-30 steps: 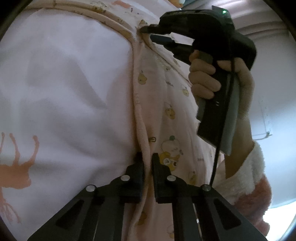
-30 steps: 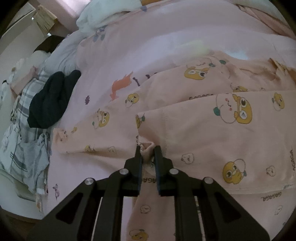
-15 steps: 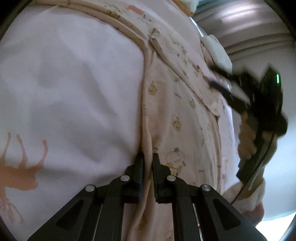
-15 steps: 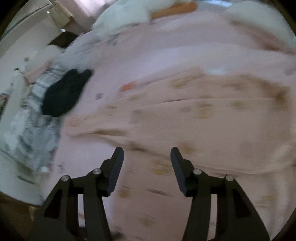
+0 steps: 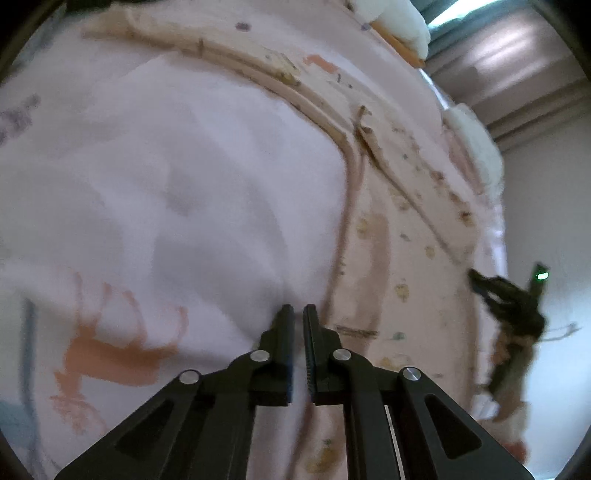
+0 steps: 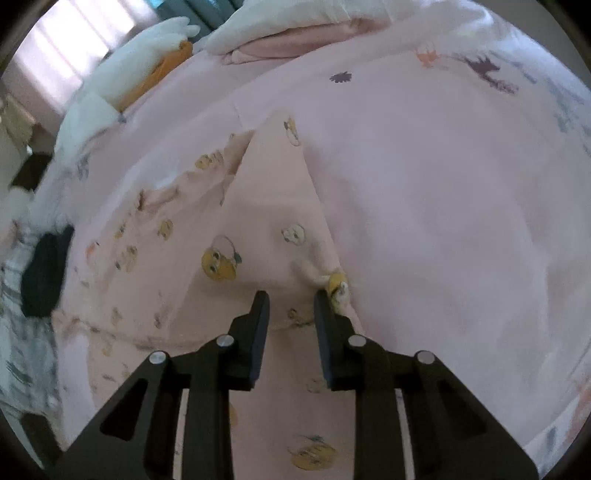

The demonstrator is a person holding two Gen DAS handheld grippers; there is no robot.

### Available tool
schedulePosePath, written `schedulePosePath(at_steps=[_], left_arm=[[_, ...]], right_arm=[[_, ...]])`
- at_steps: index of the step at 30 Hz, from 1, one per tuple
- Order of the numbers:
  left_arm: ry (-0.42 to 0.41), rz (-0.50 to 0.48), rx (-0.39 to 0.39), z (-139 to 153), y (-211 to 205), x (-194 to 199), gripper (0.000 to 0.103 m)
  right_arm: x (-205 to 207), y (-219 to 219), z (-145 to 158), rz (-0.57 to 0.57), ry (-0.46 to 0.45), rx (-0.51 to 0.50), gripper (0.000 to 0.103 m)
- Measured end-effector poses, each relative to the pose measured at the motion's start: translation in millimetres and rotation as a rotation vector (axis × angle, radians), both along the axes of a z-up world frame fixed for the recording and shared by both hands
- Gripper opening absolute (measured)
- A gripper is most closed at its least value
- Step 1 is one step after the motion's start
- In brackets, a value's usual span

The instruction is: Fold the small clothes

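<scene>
Left wrist view.
- Your left hand-held gripper [image 5: 298, 314]: jaws drawn almost together with a thin slit between; the frame is blurred, and no cloth shows in the slit, so I cannot tell whether it is clenched on anything.
- Garment [image 5: 373, 258]: peach, printed with small cartoon figures, lying on the bed just right of the fingertips, its piped edge curving away up the frame.
- Bedsheet [image 5: 166, 177]: pale pink, with an orange deer print at lower left.
- Your right hand-held gripper [image 5: 491, 291]: a dark smear at the far right edge beyond the garment, green lamp lit.

Right wrist view.
- Your right hand-held gripper [image 6: 287, 301]: released, jaws clearly apart, nothing between them; it hovers low over the garment.
- Garment [image 6: 258, 206]: spread flat on the bedsheet [image 6: 443, 192], one panel laid over as a long tapering fold that narrows away from you. A small bunched nub [image 6: 338, 286] of cloth sits just beside the right finger [image 6: 323, 321].
- Dark clothing [image 6: 44, 273]: piled at the left bed edge, well apart.
- Pillows [image 6: 295, 18]: at the head of the bed.

Step, as judged: one lengthwise fold is laid and you are regripping. The next move calls for closing the right jaws on the nub or nearby edge, taking a matching hold with the left, then carrying the cloth over evenly without dragging the fold loose.
</scene>
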State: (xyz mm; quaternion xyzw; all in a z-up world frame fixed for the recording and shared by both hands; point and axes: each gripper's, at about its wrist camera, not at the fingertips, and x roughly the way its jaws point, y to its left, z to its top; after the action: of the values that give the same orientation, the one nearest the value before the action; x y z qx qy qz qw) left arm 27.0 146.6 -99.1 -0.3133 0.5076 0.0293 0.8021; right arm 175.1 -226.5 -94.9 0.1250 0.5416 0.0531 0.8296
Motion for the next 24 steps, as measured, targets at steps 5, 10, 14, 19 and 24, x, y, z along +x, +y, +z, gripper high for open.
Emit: schedulePosePath(at_steps=[5, 10, 14, 19, 24], left_arm=[[0.009, 0.028, 0.074, 2.8, -9.1, 9.0, 0.010], [-0.047, 0.072, -0.014, 9.5, 20.2, 0.8, 0.044], [-0.144, 0.222, -0.114, 15.0, 65.6, -8.8, 0.076], [-0.284, 0.511, -0.098, 17.5, 150.6, -18.6, 0.076], [-0.328, 0.667, -0.365, -21.6, 227.7, 4.2, 0.076]], right_arm=[[-43.1, 18.2, 17.0, 0.079, -0.036, -0.236, 0.043], [-108.0, 6.2, 27.7, 0.121, -0.102, -0.269, 0.074], [-133.6, -18.5, 8.4, 0.082, -0.054, -0.167, 0.073], [-160.8, -27.2, 5.7, 0.132, -0.142, -0.216, 0.069], [-171.4, -20.6, 2.1, 0.131, -0.188, -0.255, 0.066]])
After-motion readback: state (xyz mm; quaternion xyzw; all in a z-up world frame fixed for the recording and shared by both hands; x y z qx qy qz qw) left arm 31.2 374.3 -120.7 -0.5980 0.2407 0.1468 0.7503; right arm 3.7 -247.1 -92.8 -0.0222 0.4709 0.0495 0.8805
